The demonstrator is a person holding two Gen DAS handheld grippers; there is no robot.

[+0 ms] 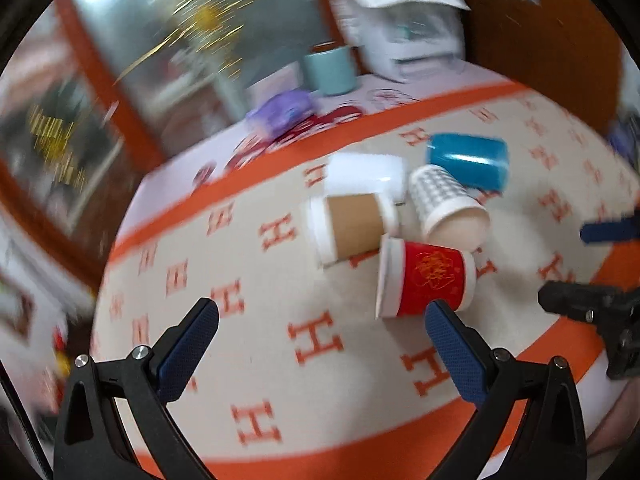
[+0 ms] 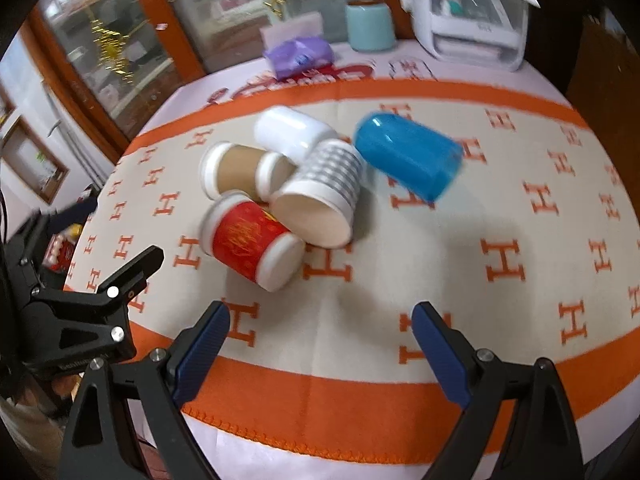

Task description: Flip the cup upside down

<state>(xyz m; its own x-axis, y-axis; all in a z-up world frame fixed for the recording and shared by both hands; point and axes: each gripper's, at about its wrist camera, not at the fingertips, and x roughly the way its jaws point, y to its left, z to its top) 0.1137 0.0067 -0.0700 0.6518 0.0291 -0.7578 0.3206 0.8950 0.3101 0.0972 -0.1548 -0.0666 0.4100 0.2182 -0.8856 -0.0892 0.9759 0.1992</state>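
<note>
The only writing we can read is the letter H, repeated in orange all over the cream cloth [image 2: 400,264] with its orange border that covers the bench [image 2: 248,456]. Further back lies a white sheet with red lettering [image 2: 320,76], too blurred for us to read, and the gold pattern on the red cup [image 2: 248,240] is equally unclear.

We count five cups, all lying on their sides on the cloth. Four huddle together and touch: the red cup with white bands, a brown cup [image 2: 240,168] with white bands, a plain white cup [image 2: 292,130], and a grey ribbed cup [image 2: 320,196] whose open mouth faces the right camera. The fifth, a blue cup [image 2: 408,156], lies just to the right of the huddle, blurred.

Our left claw [image 1: 322,320] stands wide open and holds nothing; the red cup [image 1: 428,280] lies just ahead of its right finger, with the brown cup [image 1: 352,228], the grey ribbed cup [image 1: 448,204], the white cup [image 1: 366,174] and the blue cup [image 1: 468,160] beyond. Our right claw [image 2: 320,318] is also wide open and empty, the red cup just ahead of it to the left, the blue cup farther ahead.

At the back of the bench we see one pale teal canister [image 2: 370,26], one purple packet [image 2: 300,56] and one white box [image 2: 472,24] topped with paper.
</note>
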